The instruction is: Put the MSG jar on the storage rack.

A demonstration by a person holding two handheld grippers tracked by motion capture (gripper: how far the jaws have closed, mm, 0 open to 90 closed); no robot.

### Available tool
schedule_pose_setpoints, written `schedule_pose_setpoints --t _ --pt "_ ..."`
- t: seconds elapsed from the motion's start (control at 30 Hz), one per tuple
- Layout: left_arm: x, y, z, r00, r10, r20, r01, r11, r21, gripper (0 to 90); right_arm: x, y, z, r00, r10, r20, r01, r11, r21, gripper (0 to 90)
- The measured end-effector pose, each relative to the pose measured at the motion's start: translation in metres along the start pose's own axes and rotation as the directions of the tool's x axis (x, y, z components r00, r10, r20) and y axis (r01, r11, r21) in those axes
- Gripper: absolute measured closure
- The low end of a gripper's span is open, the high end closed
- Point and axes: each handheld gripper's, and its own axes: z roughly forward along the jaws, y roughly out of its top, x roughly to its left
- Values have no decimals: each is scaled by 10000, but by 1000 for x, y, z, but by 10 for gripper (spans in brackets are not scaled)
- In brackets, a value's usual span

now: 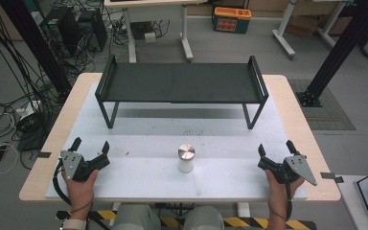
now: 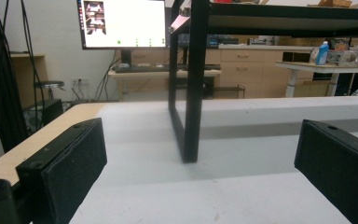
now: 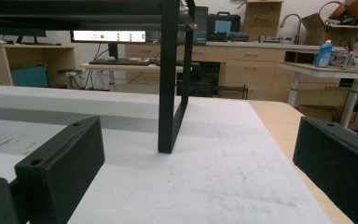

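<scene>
A small white jar with a silver metal lid [image 1: 186,158] stands upright on the white mat [image 1: 139,177], midway between my two grippers. My left gripper [image 1: 91,145] rests low at the mat's front left, held in a hand, its jaws wide open and holding nothing. My right gripper [image 1: 274,148] sits at the front right, also open and empty. In the left gripper view my gripper [image 2: 200,168] faces the shelf's front left leg [image 2: 189,93]. The right gripper view has its gripper [image 3: 200,168] facing the shelf's front right leg [image 3: 168,88].
A low black metal shelf [image 1: 182,82] on thin legs spans the back half of the table. The wooden table edge [image 1: 302,124] runs close on the right. Cables and computer cases [image 1: 76,28] crowd the floor at the back left.
</scene>
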Motion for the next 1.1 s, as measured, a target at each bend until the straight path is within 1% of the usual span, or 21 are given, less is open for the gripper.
schedule_pose_setpoints --t 0.23,0.6,0.63,0.67,0.7,0.83,0.9,1.03,1.1 --pt "0 0 0 10000 -4 -1 4 10000 -8 25 0 0 0 10000 -11 -12 11 10000 -10 0" --pt "0 0 0 10000 1 -13 -1 10000 -15 25 -1 0 0 10000 26 -58 -26 10000 -20 0" --pt "0 0 0 10000 -2 -17 2 10000 -14 25 -2 0 0 9999 18 -100 -18 10000 13 23" --pt "0 0 0 10000 -4 -23 4 10000 -13 25 -2 0 0 9999 18 -100 -18 10000 13 23" --pt "0 0 0 10000 -2 -19 2 10000 -23 25 -2 -1 0 10000 -8 -89 7 10000 -95 46" --pt "0 -1 0 10000 -4 -7 4 10000 -32 25 0 -2 -1 10000 -56 -45 55 9999 -150 65" --pt "0 -1 0 10000 -6 -14 6 10000 -36 25 -1 -2 -1 10000 -21 -35 20 9999 -162 66" --pt "0 -1 0 10000 1 -15 -1 10000 -36 25 -3 -6 -3 9995 292 -123 -296 9988 -389 83" --pt "0 -1 0 10000 -1 -18 1 10000 -36 25 -4 -6 -3 9992 351 -182 -358 9986 -397 87"
